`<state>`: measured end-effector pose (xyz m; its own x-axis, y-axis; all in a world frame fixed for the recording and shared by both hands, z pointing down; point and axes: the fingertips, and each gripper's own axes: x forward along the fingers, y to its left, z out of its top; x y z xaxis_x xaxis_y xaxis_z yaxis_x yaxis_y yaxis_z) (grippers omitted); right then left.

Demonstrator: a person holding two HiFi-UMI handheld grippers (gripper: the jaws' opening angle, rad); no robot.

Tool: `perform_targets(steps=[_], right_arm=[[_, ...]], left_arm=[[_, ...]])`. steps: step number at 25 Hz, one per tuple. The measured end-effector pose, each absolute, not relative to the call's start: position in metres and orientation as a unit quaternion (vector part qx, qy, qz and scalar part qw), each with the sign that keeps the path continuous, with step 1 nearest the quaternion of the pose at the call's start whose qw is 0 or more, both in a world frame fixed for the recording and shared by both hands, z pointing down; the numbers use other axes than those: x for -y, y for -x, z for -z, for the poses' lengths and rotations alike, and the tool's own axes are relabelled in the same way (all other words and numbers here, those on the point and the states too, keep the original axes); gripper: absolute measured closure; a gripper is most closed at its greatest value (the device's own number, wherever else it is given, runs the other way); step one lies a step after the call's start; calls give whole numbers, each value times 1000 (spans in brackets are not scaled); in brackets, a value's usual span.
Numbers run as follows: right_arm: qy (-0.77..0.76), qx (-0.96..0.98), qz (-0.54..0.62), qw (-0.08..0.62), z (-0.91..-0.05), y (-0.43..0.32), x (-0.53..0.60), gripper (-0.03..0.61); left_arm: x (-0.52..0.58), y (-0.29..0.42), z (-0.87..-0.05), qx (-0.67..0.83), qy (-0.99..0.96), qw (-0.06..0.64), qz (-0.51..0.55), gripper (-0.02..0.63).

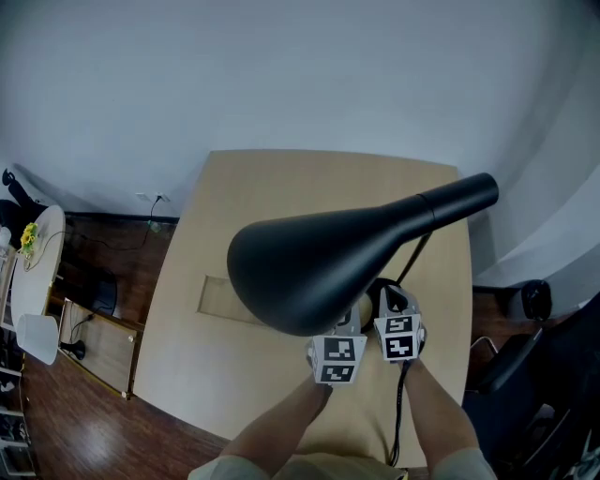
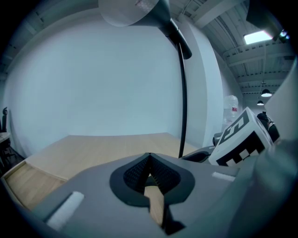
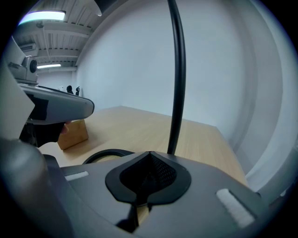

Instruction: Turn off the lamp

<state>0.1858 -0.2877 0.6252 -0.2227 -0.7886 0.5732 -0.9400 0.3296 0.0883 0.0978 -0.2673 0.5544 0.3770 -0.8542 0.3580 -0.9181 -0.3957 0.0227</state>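
A black lamp stands on the wooden table. Its big cone shade hangs over both grippers in the head view and hides their tips. No glow shows from the shade's pale underside. The thin stem rises just ahead of both grippers, from a round black base. My left gripper is shut with nothing between its pads. My right gripper is shut too and holds nothing; its marker cube sits close on the left one's right.
A rectangular inset lies in the tabletop left of the lamp. A black cable runs off the near edge. A black chair stands right of the table, and a white round table stands on the floor at far left.
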Motion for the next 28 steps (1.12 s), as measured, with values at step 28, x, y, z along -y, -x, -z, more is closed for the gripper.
perform_targets(steps=[28], right_arm=[[-661,734,-81,133,-463,-143,139,578]], left_arm=[[159,-29,-458,501,-858,54,-98,614]])
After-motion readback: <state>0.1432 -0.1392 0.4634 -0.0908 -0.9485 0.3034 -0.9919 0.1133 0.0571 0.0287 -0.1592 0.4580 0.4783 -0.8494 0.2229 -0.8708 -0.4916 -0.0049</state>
